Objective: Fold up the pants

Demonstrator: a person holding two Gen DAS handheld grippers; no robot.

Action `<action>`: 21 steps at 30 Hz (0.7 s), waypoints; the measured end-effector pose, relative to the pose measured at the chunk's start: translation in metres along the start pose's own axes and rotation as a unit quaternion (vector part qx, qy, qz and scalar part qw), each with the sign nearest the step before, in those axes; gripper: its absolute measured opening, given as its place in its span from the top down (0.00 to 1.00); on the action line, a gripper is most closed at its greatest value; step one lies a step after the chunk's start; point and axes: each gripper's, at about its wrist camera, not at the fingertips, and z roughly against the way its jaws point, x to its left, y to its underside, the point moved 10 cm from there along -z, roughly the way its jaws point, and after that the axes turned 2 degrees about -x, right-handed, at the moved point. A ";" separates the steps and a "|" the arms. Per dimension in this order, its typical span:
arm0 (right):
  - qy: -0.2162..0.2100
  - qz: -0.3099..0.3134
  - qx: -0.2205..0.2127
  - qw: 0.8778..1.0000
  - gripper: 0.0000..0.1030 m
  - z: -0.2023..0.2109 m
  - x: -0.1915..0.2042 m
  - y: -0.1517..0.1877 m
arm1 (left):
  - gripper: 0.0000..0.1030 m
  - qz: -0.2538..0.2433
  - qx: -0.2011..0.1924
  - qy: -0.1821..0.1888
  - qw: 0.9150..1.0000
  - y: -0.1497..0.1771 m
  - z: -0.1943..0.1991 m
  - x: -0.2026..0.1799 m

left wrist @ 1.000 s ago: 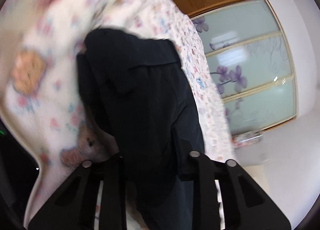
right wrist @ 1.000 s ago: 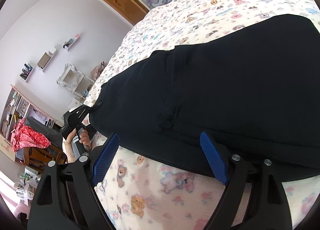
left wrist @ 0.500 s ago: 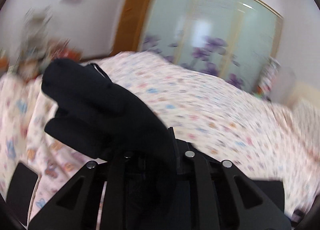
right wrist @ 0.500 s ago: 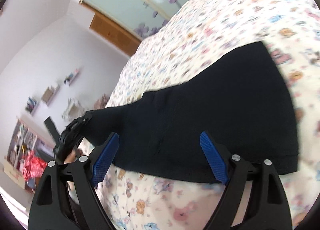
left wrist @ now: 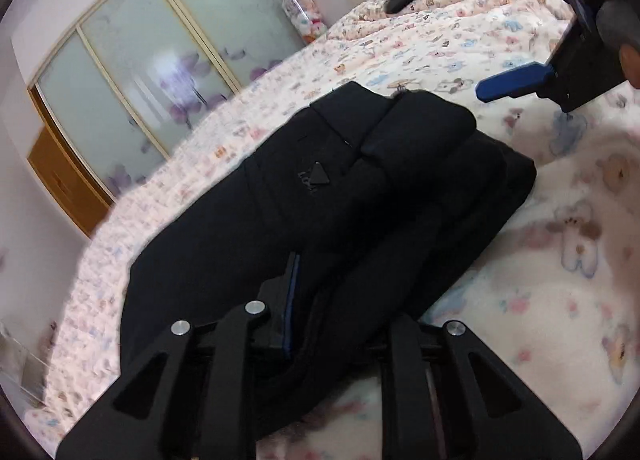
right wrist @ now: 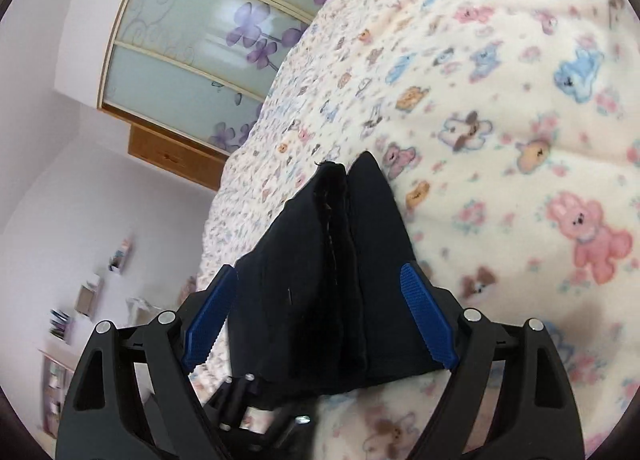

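Black fabric fills the middle of both views: the pants (left wrist: 360, 196) lie folded into a thick, layered bundle on the bed (left wrist: 560, 260), whose fleecy cream cover is printed with pink, blue and brown animals. In the left wrist view the bundle runs from the lower left up toward the centre right, with a small triangular tag on its top layer, and its near end passes between the arms of the left claw (left wrist: 340, 300) at the bottom of the frame. One blue-edged finger shows against the cloth there while the other is hidden under it, so the left claw appears to be closed on the pants. In the upper right of that view the right claw (left wrist: 516, 84) hangs above the bed cover, one blue pad pointing toward the bundle's far corner but apart from it. In the right wrist view the right claw (right wrist: 320, 324) stands with its two blue ribbed pads wide apart, the pants (right wrist: 328, 268) seen between and beyond them as a dark wedge with a seam down the middle; neither pad visibly presses the cloth. A wardrobe with frosted sliding doors (left wrist: 132, 72) painted with purple flowers takes up the upper left of both views. A tall clear jar (left wrist: 298, 10) holding soft toys stands beside the wardrobe in the left wrist view. Blurred wall shelves (right wrist: 92, 292) sit at the lower left of the right wrist view.
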 end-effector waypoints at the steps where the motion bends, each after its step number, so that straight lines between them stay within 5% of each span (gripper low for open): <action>1: -0.020 -0.003 0.015 1.000 0.17 -0.003 0.004 0.003 | 0.83 0.019 -0.001 0.013 1.000 -0.001 0.000 0.005; 4: -0.045 0.003 0.045 0.998 0.17 -0.011 0.019 0.015 | 0.82 0.065 -0.006 0.036 0.997 -0.003 0.000 0.018; 9: -0.011 0.028 0.098 0.995 0.17 -0.038 0.017 0.032 | 0.67 0.005 0.000 0.007 1.000 0.003 0.004 -0.009; 11: 0.018 0.048 0.099 0.994 0.17 -0.044 0.014 0.034 | 0.44 0.001 -0.008 0.005 1.000 0.001 0.009 -0.008; 13: 0.039 0.059 0.087 0.994 0.17 -0.042 0.011 0.032 | 0.16 0.021 -0.027 0.052 0.998 -0.002 0.025 -0.011; 15: 0.062 0.072 0.073 0.993 0.17 -0.040 0.008 0.027 | 0.10 0.056 -0.051 0.109 0.991 -0.006 0.046 -0.009; 17: 0.063 0.069 0.071 0.993 0.17 -0.040 0.004 0.026 | 0.05 0.079 -0.066 0.122 0.987 -0.009 0.058 -0.001; 21: 0.057 0.072 0.077 0.993 0.17 -0.045 0.001 0.029 | 0.02 0.114 -0.082 0.081 0.987 -0.003 0.063 0.032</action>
